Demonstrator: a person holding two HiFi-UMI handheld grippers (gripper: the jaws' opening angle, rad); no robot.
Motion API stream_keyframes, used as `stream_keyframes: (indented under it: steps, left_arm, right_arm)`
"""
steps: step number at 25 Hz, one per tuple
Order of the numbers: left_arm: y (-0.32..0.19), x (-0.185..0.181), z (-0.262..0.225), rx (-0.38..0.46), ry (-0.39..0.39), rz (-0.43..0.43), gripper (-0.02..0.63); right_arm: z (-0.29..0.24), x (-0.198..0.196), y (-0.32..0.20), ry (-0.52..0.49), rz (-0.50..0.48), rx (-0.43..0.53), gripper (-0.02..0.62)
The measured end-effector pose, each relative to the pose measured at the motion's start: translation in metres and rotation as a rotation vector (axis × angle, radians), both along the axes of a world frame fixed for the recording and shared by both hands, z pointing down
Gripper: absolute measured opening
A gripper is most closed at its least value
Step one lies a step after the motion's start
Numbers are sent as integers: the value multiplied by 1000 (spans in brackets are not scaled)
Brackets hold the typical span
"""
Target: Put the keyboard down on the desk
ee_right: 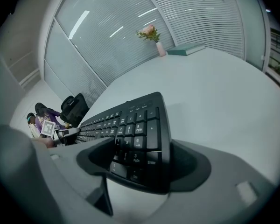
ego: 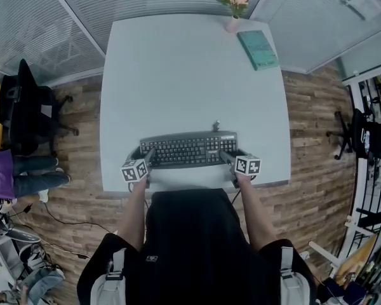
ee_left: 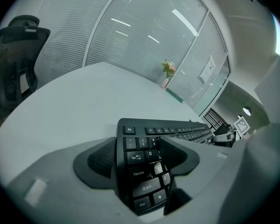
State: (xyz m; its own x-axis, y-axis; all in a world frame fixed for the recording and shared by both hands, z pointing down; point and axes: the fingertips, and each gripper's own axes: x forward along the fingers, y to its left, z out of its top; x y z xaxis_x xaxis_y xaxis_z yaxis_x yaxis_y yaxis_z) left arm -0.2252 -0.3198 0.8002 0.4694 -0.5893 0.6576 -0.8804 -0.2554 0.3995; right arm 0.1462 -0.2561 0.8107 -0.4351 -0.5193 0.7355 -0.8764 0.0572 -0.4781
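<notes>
Keyboard (ego: pixel 188 149) flat by the near edge of the desk (ego: pixel 190 68). Its ends between parted fingers (ee_left: pixel 100 160) of left gripper (ego: pixel 149 155) and right gripper (ego: pixel 224 155), unclamped.

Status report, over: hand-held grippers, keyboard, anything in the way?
Both open: left hand-held gripper, right hand-held gripper, straddling keyboard ends. Keyboard down on desk, near edge. Nothing blocking; vase, book far back.

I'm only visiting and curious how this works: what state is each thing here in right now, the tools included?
Black computer keyboard: lying flat on the white desk.
Left hand-held gripper: jaws open, keyboard's left end between them.
Right hand-held gripper: jaws open, keyboard's right end between them.
Teal book: closed, flat near the far right corner.
Pink vase of flowers: upright at the far edge.
</notes>
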Motion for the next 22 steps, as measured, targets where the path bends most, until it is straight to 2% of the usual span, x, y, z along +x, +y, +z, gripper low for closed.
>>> stream_keyframes:
  steps: [6, 11, 15, 22]
  left_arm:
    - [-2, -2, -1, 18, -16, 26, 279]
    - [-2, -1, -2, 47, -87, 77, 281]
    - [-4, -2, -4, 57, -102, 88, 281]
    - [0, 1, -9, 85, -116, 99, 281]
  right_arm:
    - [1, -1, -2, 53, 5, 6, 360]
    - [-2, -1, -1, 121, -12, 25, 370]
    - [-3, -1, -4, 181, -39, 41, 374]
    - [-10, 0, -3, 197, -55, 82, 374]
